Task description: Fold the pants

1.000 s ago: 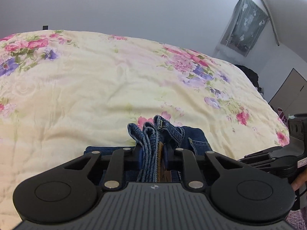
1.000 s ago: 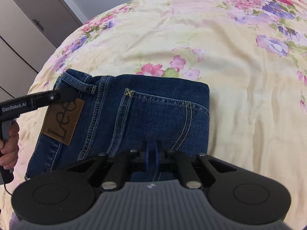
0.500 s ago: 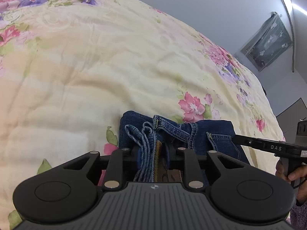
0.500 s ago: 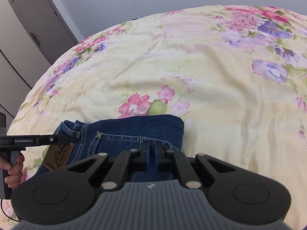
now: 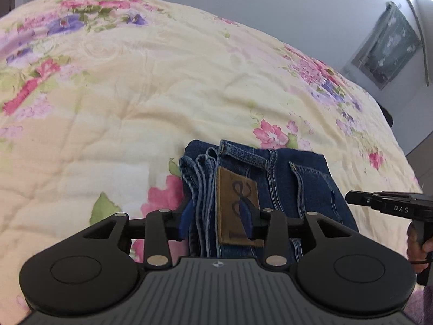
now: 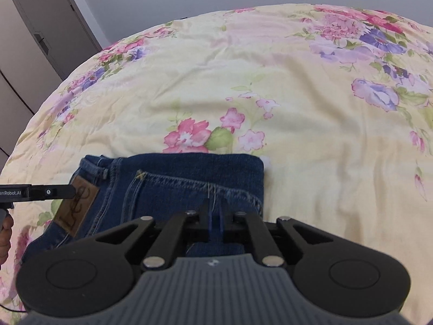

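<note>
Folded blue jeans [image 5: 286, 178] with a brown leather patch [image 5: 236, 203] lie flat on the floral bedspread. My left gripper [image 5: 217, 223] is open, its fingers standing on either side of the waistband edge and patch. My right gripper [image 6: 215, 216] is nearly shut, its fingers close together over the jeans [image 6: 194, 178] near the pocket seam; whether cloth is pinched between them is not clear. The right gripper's side shows in the left wrist view [image 5: 389, 205]; the left gripper's finger shows over the patch in the right wrist view [image 6: 51, 191].
The cream bedspread [image 6: 297, 81] with pink and purple flowers spreads wide beyond the jeans. Grey wardrobe doors [image 6: 32, 35] stand at the left, a wall hanging [image 5: 387, 46] at the far right. My hand [image 5: 416, 243] holds the right gripper's handle.
My left gripper has opened and let go of the bunched waistband, which now lies flat with the patch showing. The jeans have settled on the bed. The right gripper stays over the same spot.
</note>
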`<control>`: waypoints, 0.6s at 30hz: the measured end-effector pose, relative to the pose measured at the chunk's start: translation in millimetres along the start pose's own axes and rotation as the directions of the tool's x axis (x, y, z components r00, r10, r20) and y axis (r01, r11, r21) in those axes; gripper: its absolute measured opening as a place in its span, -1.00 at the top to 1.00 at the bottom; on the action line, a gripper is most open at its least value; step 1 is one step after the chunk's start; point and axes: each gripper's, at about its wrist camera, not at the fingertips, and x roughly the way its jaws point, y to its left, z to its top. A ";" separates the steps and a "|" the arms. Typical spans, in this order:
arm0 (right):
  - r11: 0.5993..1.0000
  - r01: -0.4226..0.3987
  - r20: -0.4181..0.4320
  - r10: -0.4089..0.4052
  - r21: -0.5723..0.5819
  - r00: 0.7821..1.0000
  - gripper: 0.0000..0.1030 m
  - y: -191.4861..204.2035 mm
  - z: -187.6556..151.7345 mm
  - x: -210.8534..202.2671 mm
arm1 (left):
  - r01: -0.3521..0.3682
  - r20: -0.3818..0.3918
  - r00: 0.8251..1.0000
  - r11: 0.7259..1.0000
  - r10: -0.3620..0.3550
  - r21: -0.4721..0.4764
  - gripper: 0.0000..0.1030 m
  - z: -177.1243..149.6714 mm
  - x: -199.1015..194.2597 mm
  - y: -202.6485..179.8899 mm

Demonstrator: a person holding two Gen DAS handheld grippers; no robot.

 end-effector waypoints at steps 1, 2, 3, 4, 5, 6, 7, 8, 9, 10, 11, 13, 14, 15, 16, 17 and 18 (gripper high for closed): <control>1.000 0.012 -0.007 -0.012 -0.012 1.000 0.97 4.4 -8.8 -9.4 | -0.013 0.001 1.000 1.000 0.013 0.020 0.16 -5.9 -8.8 -5.1; 1.000 0.015 -0.009 -0.015 -0.019 1.000 0.97 8.0 -18.2 -18.3 | -0.027 0.000 1.000 0.999 0.027 0.038 0.16 -11.7 -16.3 -10.7; 1.000 0.009 -0.006 -0.009 -0.022 1.000 0.97 11.4 -28.2 -27.1 | -0.042 0.000 0.999 0.997 0.043 0.059 0.16 -18.0 -23.2 -17.0; 1.000 0.001 0.000 -0.001 -0.022 1.000 0.97 14.5 -39.1 -36.1 | -0.059 -0.002 0.998 0.995 0.059 0.080 0.15 -24.9 -28.5 -23.3; 1.000 -0.005 0.000 0.005 -0.026 1.000 0.97 17.8 -49.6 -43.6 | -0.084 -0.002 0.996 0.991 0.085 0.099 0.18 -31.4 -31.5 -28.4; 0.999 -0.005 -0.001 0.004 -0.035 1.000 0.97 21.4 -59.3 -49.5 | -0.116 -0.006 0.993 0.985 0.118 0.124 0.20 -39.5 -32.9 -34.2; 0.999 0.004 0.004 -0.003 -0.046 1.000 0.97 25.0 -69.1 -54.9 | -0.139 -0.014 0.990 0.980 0.142 0.141 0.22 -45.6 -31.3 -37.6; 0.998 0.018 0.010 -0.017 -0.064 1.000 0.97 29.3 -80.0 -59.8 | -0.166 -0.024 0.985 0.974 0.172 0.155 0.27 -52.3 -28.0 -40.4; 0.996 0.027 0.009 -0.026 -0.080 1.000 0.97 32.5 -88.7 -61.8 | -0.186 -0.032 0.981 0.970 0.194 0.154 0.29 -57.9 -25.0 -40.6; 0.995 0.030 -0.002 -0.030 -0.090 1.000 0.96 34.4 -99.4 -62.3 | -0.193 -0.039 0.979 0.971 0.200 0.142 0.30 -61.1 -21.6 -39.2; 0.995 0.031 -0.008 -0.032 -0.094 0.999 0.96 35.5 -106.9 -61.5 | -0.191 -0.045 0.979 0.973 0.198 0.129 0.31 -64.2 -18.3 -36.8; 0.995 0.036 -0.018 -0.038 -0.092 0.999 1.00 34.2 -119.0 -56.6 | -0.190 -0.049 0.979 0.975 0.196 0.115 0.31 -68.6 -14.0 -32.8; 0.997 0.034 -0.021 -0.036 -0.074 0.999 1.00 30.9 -122.5 -52.5 | -0.185 -0.051 0.980 0.977 0.191 0.111 0.31 -70.6 -12.7 -30.8; 0.998 0.029 -0.028 -0.031 -0.056 0.999 1.00 27.2 -124.4 -48.3 | -0.182 -0.054 0.981 0.978 0.188 0.104 0.31 -71.8 -12.1 -29.6; 0.999 0.030 -0.037 -0.032 -0.039 0.999 1.00 23.6 -125.3 -43.7 | -0.180 -0.054 0.981 0.978 0.186 0.101 0.30 -72.3 -12.2 -28.9; 0.999 0.028 -0.041 -0.029 -0.022 0.999 1.00 21.0 -125.6 -41.9 | -0.179 -0.054 0.981 0.978 0.185 0.102 0.30 -72.0 -12.8 -28.6; 1.000 0.021 -0.043 -0.022 -0.007 0.999 1.00 19.0 -125.6 -41.8 | -0.180 -0.054 0.981 0.978 0.186 0.104 0.29 -71.5 -13.3 -29.1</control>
